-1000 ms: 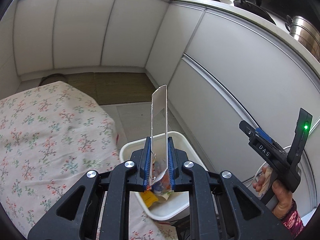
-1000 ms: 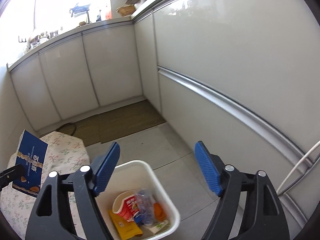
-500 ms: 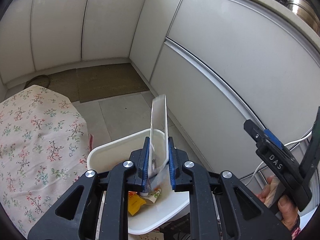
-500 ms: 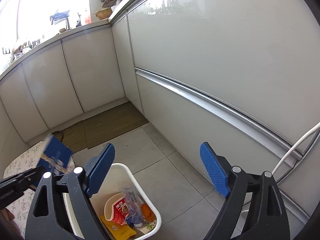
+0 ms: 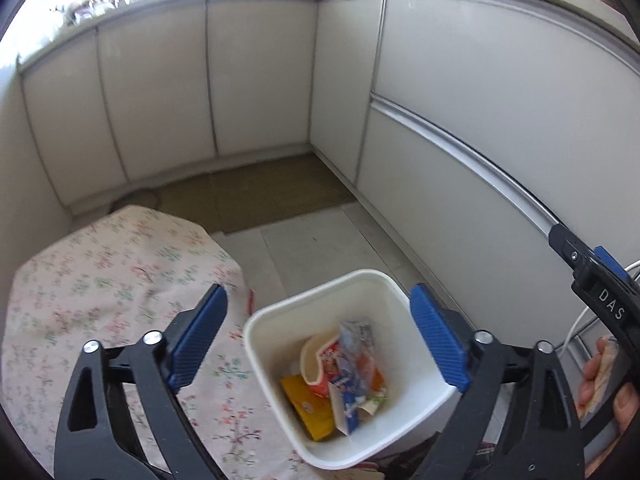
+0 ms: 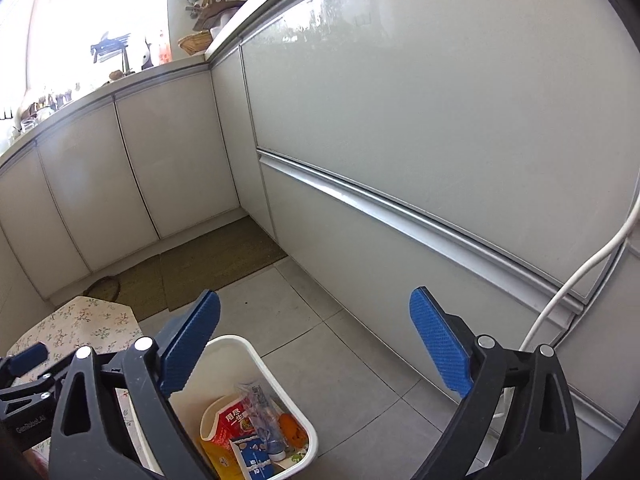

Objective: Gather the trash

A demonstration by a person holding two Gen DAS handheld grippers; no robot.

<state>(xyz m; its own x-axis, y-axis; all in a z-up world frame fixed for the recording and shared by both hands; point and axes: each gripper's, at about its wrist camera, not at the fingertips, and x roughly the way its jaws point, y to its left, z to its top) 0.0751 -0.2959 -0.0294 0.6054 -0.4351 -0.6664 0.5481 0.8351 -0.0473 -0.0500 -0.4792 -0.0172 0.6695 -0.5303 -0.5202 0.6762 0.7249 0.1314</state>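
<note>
A white trash bin [image 5: 276,330] stands on the floor beside the table; it also shows in the right wrist view [image 6: 280,376]. The blue box [image 5: 347,402] lies inside it on a red-and-white packet [image 5: 320,364], a yellow wrapper and other trash; it shows in the right wrist view too [image 6: 251,457]. My left gripper [image 5: 318,340] is open and empty above the bin. My right gripper [image 6: 314,350] is open and empty, above and to the right of the bin. It also shows at the right edge of the left wrist view [image 5: 600,296].
A table with a floral cloth [image 5: 100,288] is left of the bin. White cabinet fronts [image 5: 480,120] run along the back and right. A brown mat [image 5: 260,196] lies on the grey tiled floor. A white cable [image 6: 576,276] hangs at the right.
My left gripper opened and let go of the blue box, which dropped into the bin. The right gripper stayed open and shifted slightly.
</note>
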